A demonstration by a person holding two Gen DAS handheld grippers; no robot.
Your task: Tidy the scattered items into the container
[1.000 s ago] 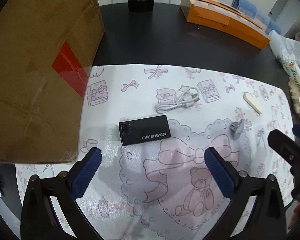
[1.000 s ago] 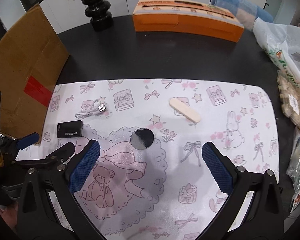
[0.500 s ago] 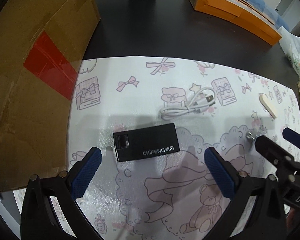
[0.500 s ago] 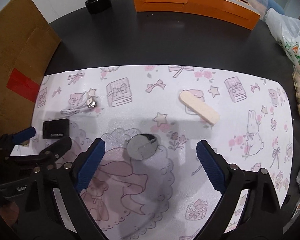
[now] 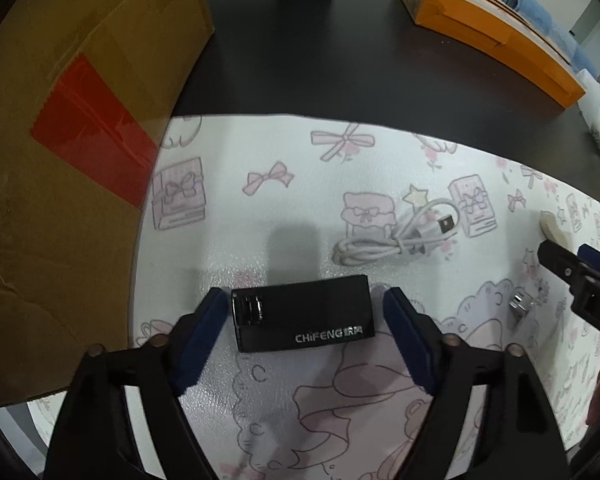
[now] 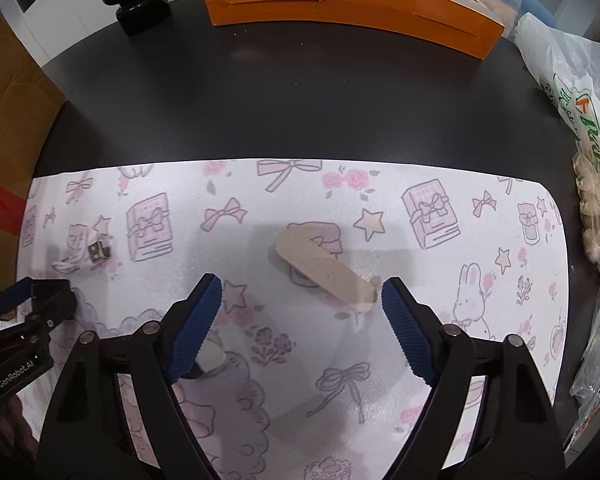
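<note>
Straddling the black box [image 5: 303, 312] on the patterned mat [image 5: 292, 200], the left tool [image 5: 305, 320] stood wide, its pads just beside the box ends without gripping. The right tool [image 6: 300, 312] was also wide, empty, near the beige stick [image 6: 326, 272]. A white cable [image 5: 400, 236] lay beyond, the cardboard box [image 5: 68, 160] left

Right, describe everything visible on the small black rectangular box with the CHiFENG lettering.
The small black rectangular box is a matte, plastic-looking block lying flat on the white mat with pink cartoon prints. Pale CHiFENG lettering sits at its near right corner; a recessed slot marks its left end. It lies crosswise between the blue ribbed pads of the open left gripper, which flank both ends; contact cannot be confirmed. A coiled white USB cable lies beyond it, apart. The brown cardboard box stands to its left.
</note>
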